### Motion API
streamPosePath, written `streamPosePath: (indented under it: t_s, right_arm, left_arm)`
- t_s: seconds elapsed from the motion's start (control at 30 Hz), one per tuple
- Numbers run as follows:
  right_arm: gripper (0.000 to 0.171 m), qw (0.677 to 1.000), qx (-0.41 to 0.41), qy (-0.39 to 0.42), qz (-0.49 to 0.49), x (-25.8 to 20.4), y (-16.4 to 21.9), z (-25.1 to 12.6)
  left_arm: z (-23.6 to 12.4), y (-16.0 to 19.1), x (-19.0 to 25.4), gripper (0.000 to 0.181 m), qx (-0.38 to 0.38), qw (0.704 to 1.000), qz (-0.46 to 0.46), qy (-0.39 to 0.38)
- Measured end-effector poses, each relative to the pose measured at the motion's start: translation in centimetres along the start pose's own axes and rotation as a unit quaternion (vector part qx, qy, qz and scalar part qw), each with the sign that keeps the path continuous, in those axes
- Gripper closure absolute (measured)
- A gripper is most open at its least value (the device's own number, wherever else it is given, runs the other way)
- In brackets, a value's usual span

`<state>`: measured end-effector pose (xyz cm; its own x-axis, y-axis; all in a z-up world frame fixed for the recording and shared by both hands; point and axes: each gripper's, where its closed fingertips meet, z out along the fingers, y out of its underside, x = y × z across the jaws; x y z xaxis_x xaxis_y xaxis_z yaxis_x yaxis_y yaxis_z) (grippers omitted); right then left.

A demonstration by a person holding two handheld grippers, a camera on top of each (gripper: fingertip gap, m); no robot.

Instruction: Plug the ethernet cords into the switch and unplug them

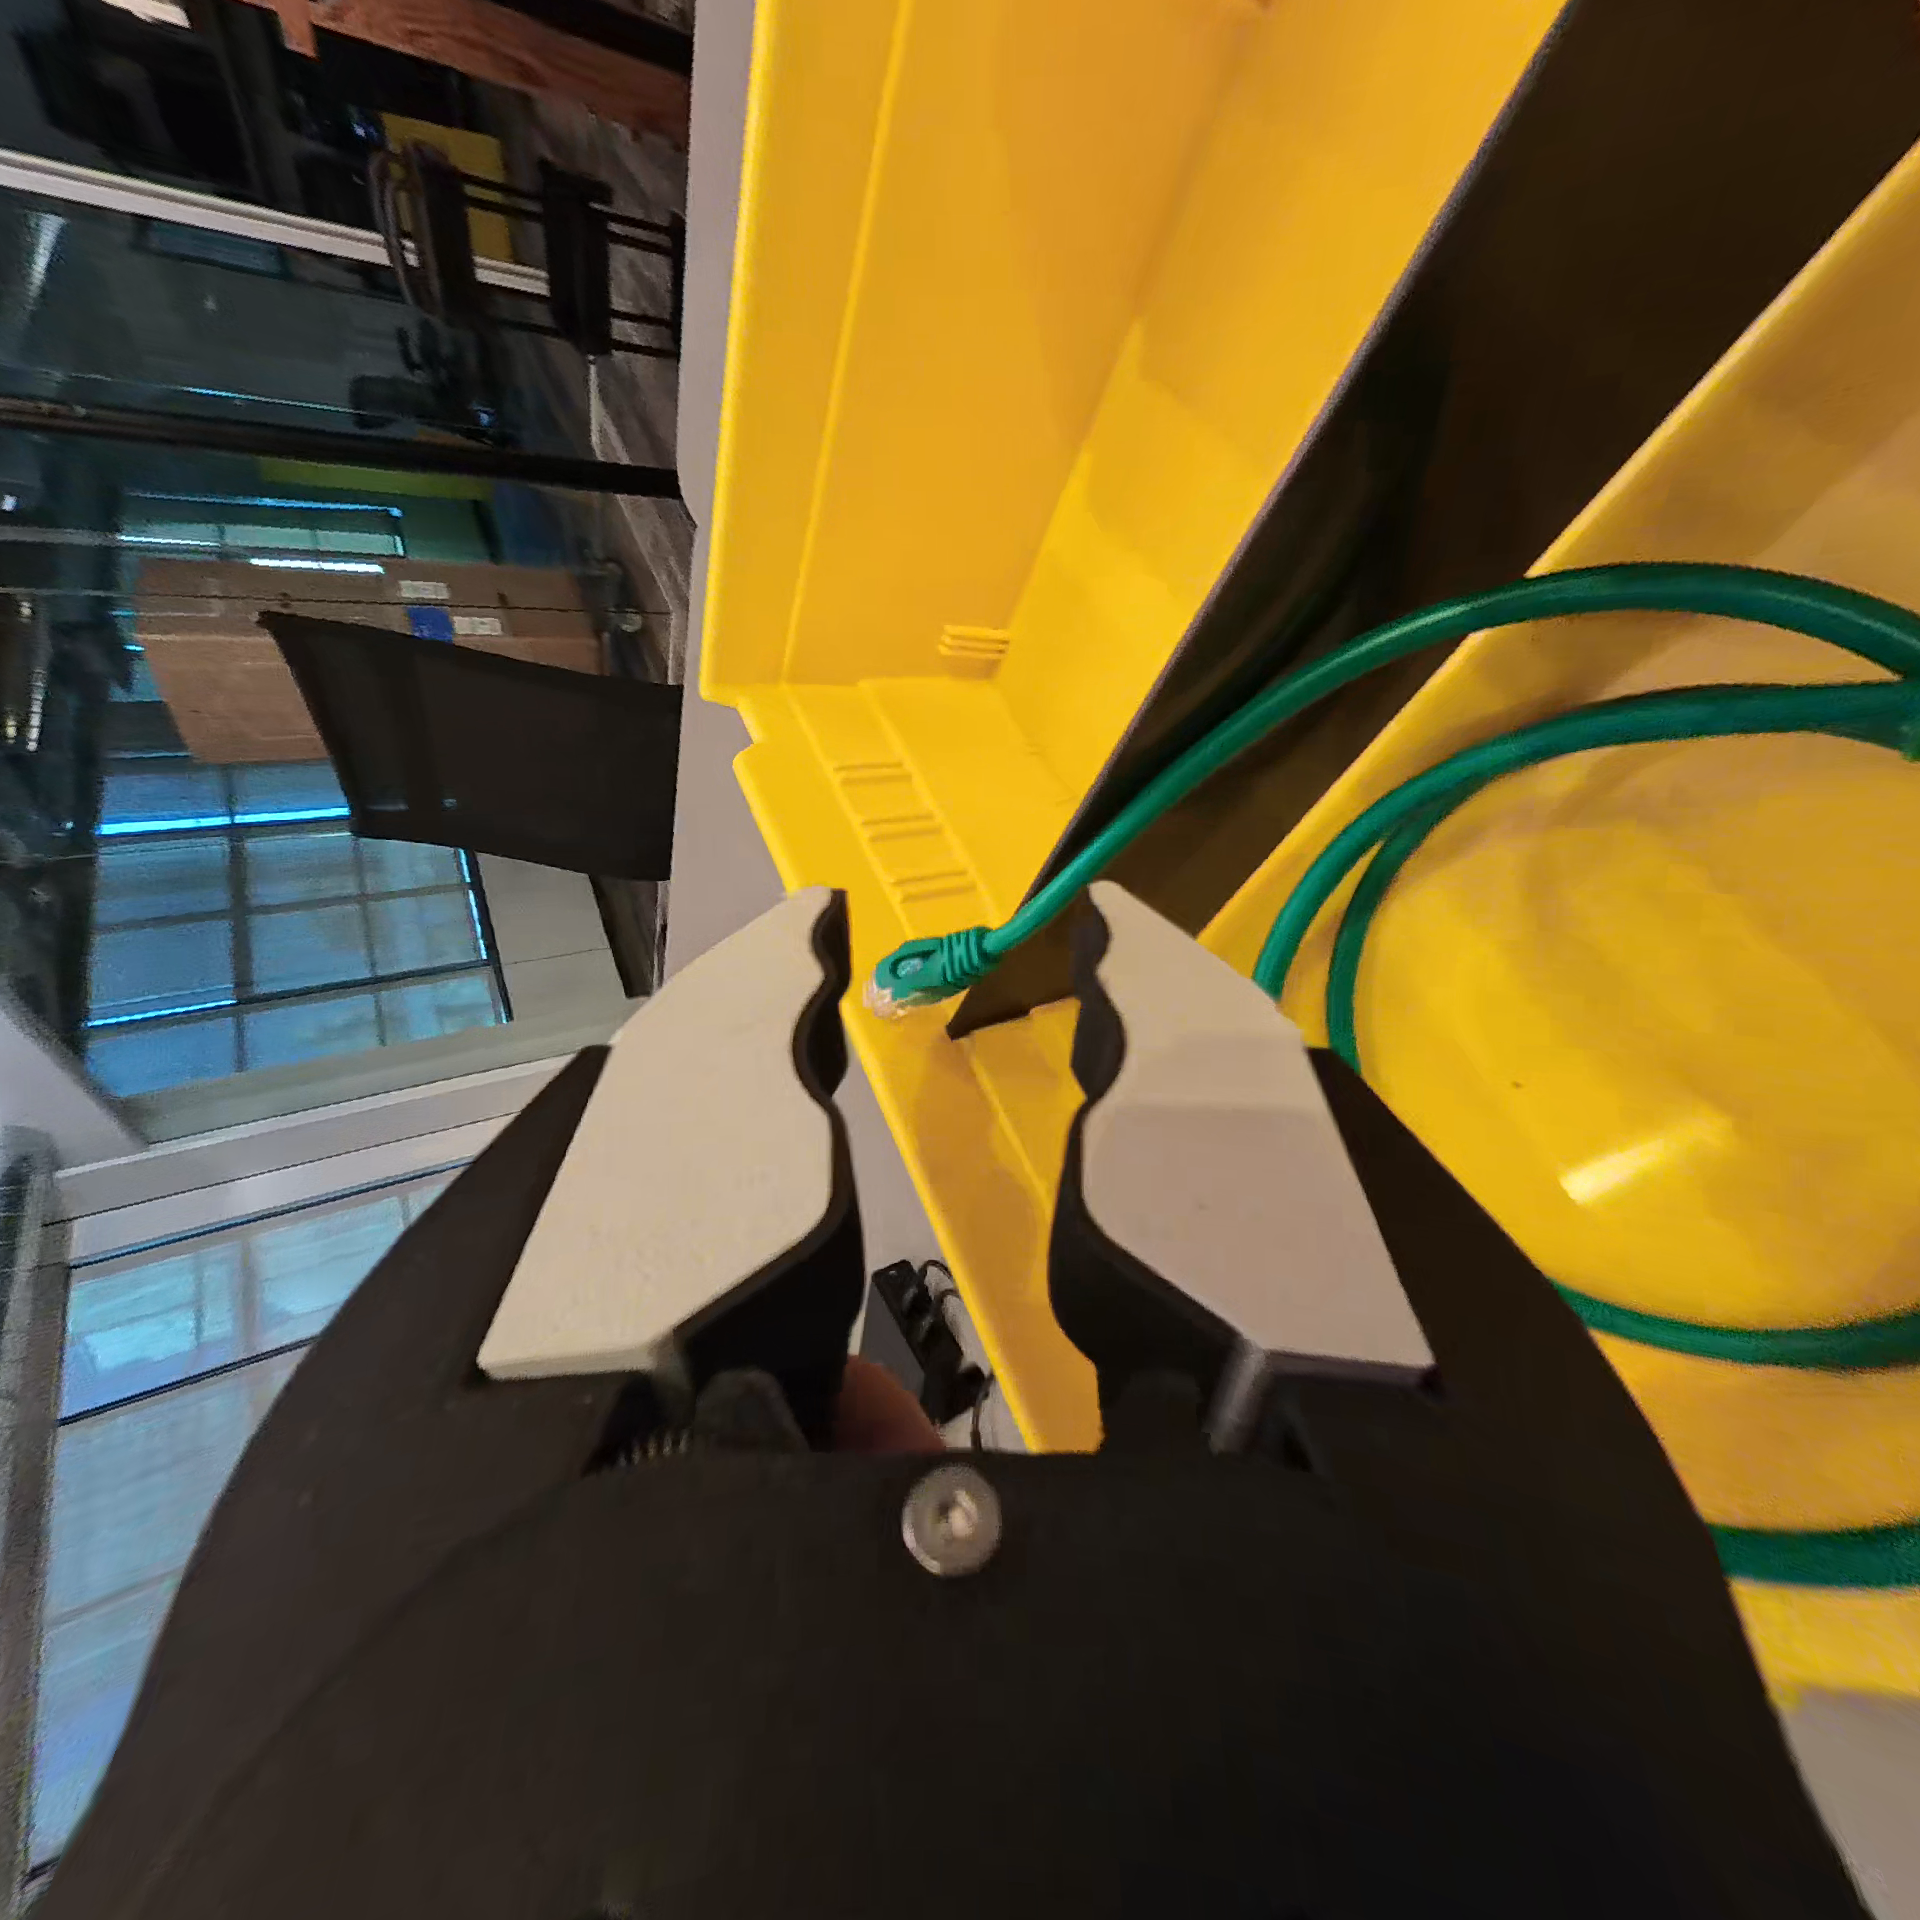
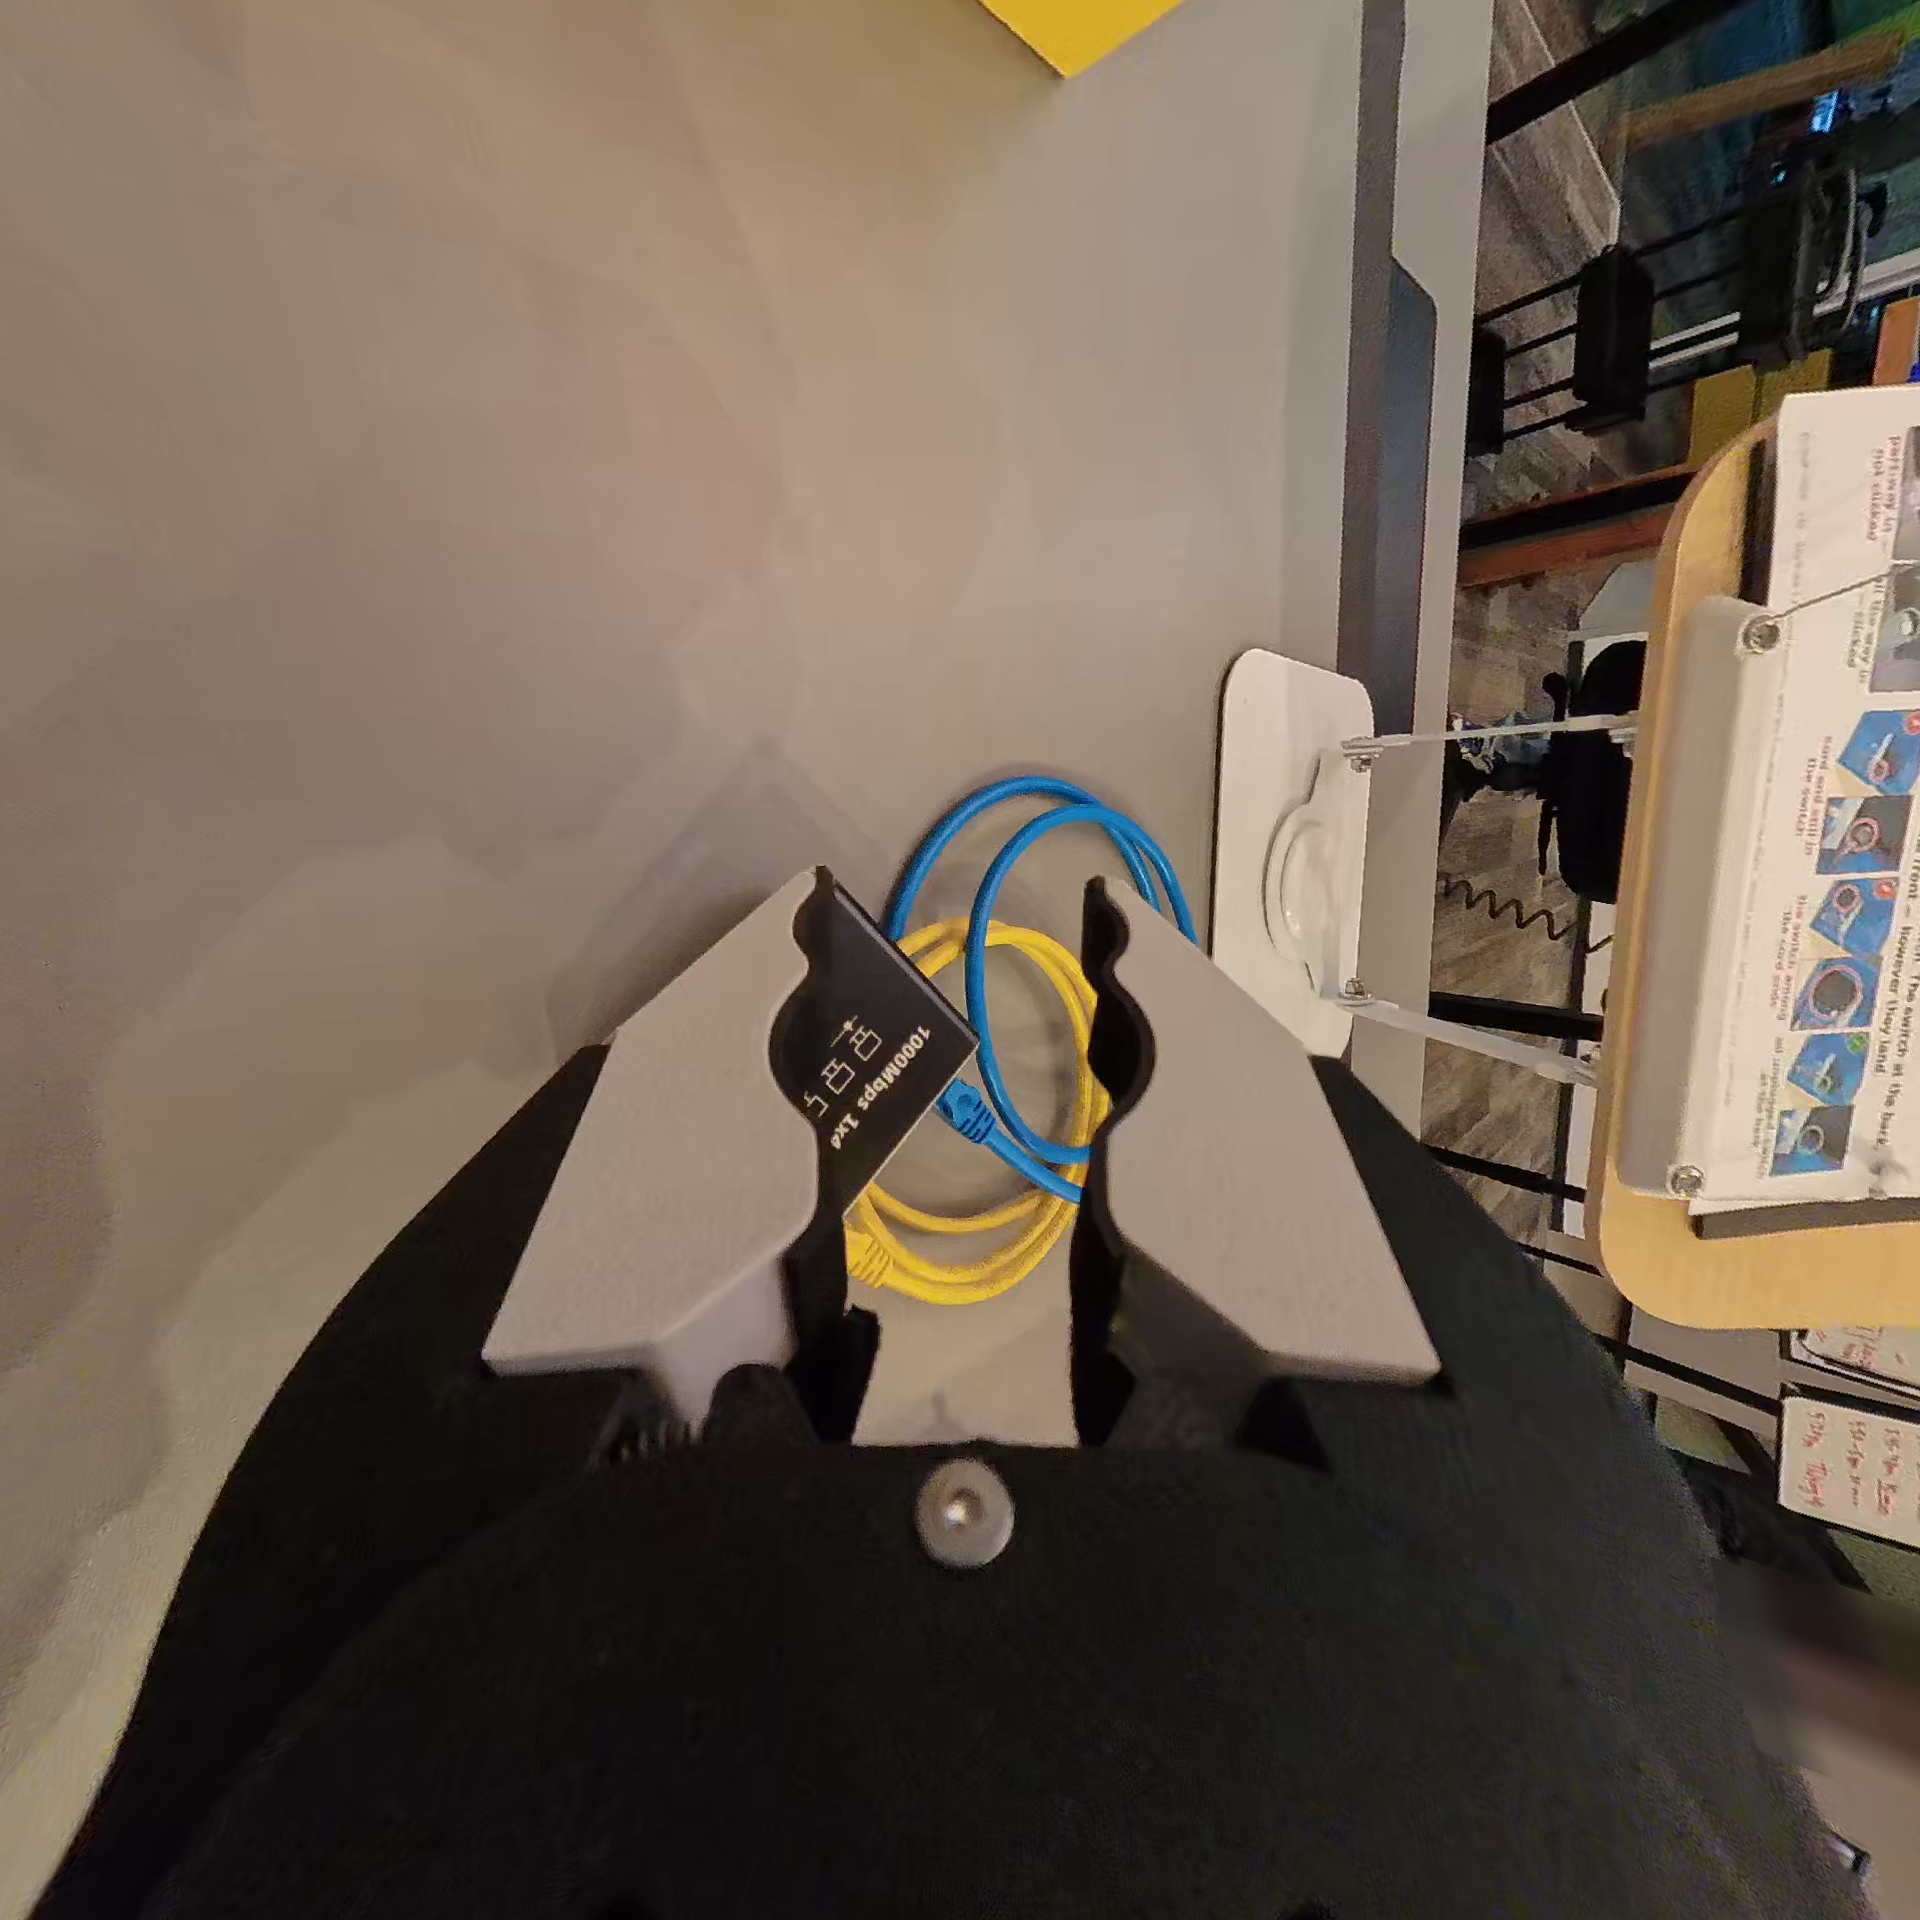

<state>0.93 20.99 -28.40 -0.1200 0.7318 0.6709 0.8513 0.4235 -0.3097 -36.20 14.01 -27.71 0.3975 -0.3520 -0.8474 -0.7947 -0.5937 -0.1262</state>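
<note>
In the left wrist view my left gripper (image 1: 961, 940) is open. The plug (image 1: 914, 971) of a green ethernet cord (image 1: 1351, 665) shows between its fingertips, resting on a yellow bin's rim (image 1: 935, 1091), touched by neither finger. The cord loops back into the yellow bin on the right. In the right wrist view my right gripper (image 2: 951, 935) is open over a small black switch (image 2: 873, 1049) on the grey table, close to the left finger (image 2: 707, 1122). A blue cord (image 2: 1029, 831) and a yellow cord (image 2: 977, 1273) lie coiled beside it, their plugs at its edge; whether they are plugged in I cannot tell.
Two yellow bins (image 1: 1039, 364) with a black panel (image 1: 1558, 312) between them fill the left wrist view. In the right wrist view a white stand base (image 2: 1288, 831) and a wooden board with an instruction sheet (image 2: 1766, 831) stand at the table's right edge; a yellow corner (image 2: 1070, 31) shows at the top. Left tips to right tips: about 40 cm.
</note>
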Motion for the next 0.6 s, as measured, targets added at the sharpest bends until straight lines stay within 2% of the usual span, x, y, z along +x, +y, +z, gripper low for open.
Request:
streamPosePath:
  t_s: [0.1,0.2,0.27,0.37,0.47,0.6]
  right_arm:
    - [0.126,1.0,0.001,-0.002,-0.004,-0.1,0.0,0.1]
    - [0.126,1.0,0.004,-0.001,-0.001,0.0,0.0,0.0]
    - [0.127,1.0,0.008,-0.002,0.001,0.0,-0.1,-0.1]
    - [0.127,1.0,0.01,-0.002,-0.001,0.0,-0.2,-0.1]
    - [0.127,1.0,0.011,-0.004,-0.003,-0.2,-0.3,-0.1]
    - [0.127,1.0,0.013,-0.007,-0.004,-0.3,-0.4,-0.1]
  left_arm:
    - [1.0,0.5,0.1,0.156,-0.012,1.0,0.012,-0.015]
    - [1.1,0.5,-0.3,0.181,-0.007,0.999,0.012,-0.038]
    - [1.1,0.8,0.0,0.181,-0.009,0.999,0.011,-0.028]
    - [1.0,0.9,0.5,0.164,-0.003,1.0,0.008,-0.009]
    - [0.7,1.2,1.4,0.138,-0.002,0.999,0.001,0.039]
    - [1.6,1.9,1.5,0.142,-0.022,0.999,0.025,0.04]
